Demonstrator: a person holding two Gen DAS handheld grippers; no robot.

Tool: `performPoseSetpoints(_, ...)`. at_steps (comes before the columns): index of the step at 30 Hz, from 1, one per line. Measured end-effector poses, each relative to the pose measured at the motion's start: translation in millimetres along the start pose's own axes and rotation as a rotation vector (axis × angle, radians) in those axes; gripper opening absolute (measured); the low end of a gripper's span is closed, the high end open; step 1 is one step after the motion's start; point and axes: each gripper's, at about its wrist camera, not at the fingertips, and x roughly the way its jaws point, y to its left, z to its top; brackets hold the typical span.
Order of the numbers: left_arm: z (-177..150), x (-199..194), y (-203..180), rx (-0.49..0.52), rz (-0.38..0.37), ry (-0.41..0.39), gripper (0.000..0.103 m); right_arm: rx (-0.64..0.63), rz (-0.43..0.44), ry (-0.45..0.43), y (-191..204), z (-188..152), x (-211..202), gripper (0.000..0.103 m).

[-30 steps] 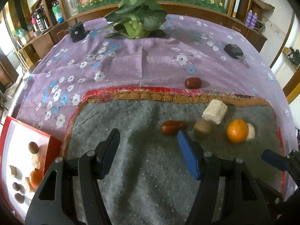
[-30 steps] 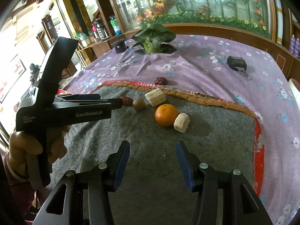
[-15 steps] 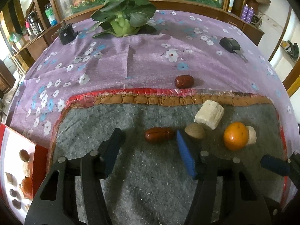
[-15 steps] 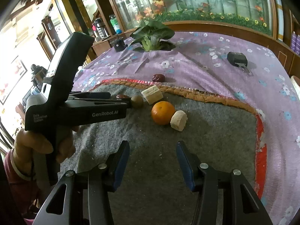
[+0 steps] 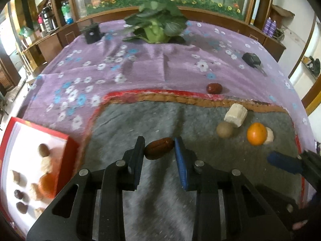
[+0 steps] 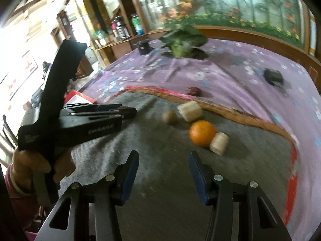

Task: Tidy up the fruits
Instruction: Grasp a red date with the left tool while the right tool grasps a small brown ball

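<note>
Over the grey mat (image 5: 156, 120), left tongs (image 5: 159, 147) clamp the date (image 5: 159, 148).

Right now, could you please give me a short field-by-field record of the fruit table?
surface: grey mat on a purple flowered cloth
left gripper: has just been closing; fingers grip an oblong red date
right gripper: open, nothing between the fingers
loose on mat: orange, round brown fruit, two pale chunks
off mat: second red date on the cloth
red box: at left, already holds several fruits, blurred
</note>
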Motion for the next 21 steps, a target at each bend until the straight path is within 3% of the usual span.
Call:
performPoseSetpoints(4,-4.8,-12.3,9.3,-0.017,-0.015,-0.016,0.029,0.004,0.015,0.013,5.4,16.4,23.6,0.049)
performPoseSetpoints(8,-10.0,-18.6,15.4,-0.015,-0.027,-0.015,0.029,-0.009,-0.069,0.037,4.5,31.3,49.3,0.044)
performPoseSetpoints(13,-13.2,-20.8,21.9,-0.014,-0.031,-0.01,0.029,0.057,-0.072,0.038,-9.4,44.0,67.8,0.034)
performPoseSetpoints(15,-15.0,-20.6,23.9,-0.017,-0.031,-0.003,0.029,0.029,-0.109,0.039,-6.7,44.4,69.7,0.022)
performPoseSetpoints(21,-20.6,-29.6,32.6,-0.038,-0.031,-0.015,0.029,0.019,-0.092,0.03,1.0,36.7,48.2,0.022)
